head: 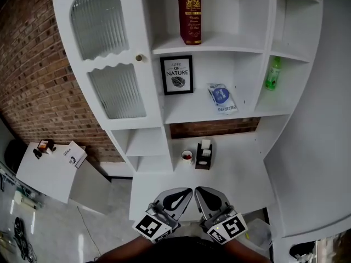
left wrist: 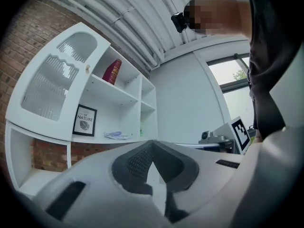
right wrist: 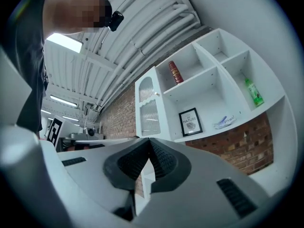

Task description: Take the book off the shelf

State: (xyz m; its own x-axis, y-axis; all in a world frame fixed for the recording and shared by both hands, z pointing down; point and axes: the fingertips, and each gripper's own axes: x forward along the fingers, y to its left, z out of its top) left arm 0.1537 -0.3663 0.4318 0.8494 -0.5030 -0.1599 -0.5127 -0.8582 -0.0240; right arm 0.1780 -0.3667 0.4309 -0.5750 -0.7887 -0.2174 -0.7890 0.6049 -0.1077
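Note:
A dark red book (head: pixel 190 12) with gold print stands upright on the upper shelf of the white shelf unit (head: pixel 211 44). It also shows small in the left gripper view, book (left wrist: pixel 112 72), and the right gripper view, book (right wrist: pixel 175 72). Both grippers hang low at the near edge of the desk, far below the book. My left gripper (head: pixel 188 190) is shut with nothing in it; its tips meet in its own view, left gripper (left wrist: pixel 151 142). My right gripper (head: pixel 197 190) is shut and empty as well, jaws touching, right gripper (right wrist: pixel 150 141).
On the shelf below the book stand a framed "Love of Nature" print (head: pixel 177 75) and a blue-white packet (head: pixel 222 98); a green bottle (head: pixel 273 73) is in the right compartment. A cup (head: pixel 187 156) and a dark holder (head: pixel 204 154) sit on the desk (head: pixel 241 174). A glass cabinet door (head: pixel 107 59) is left.

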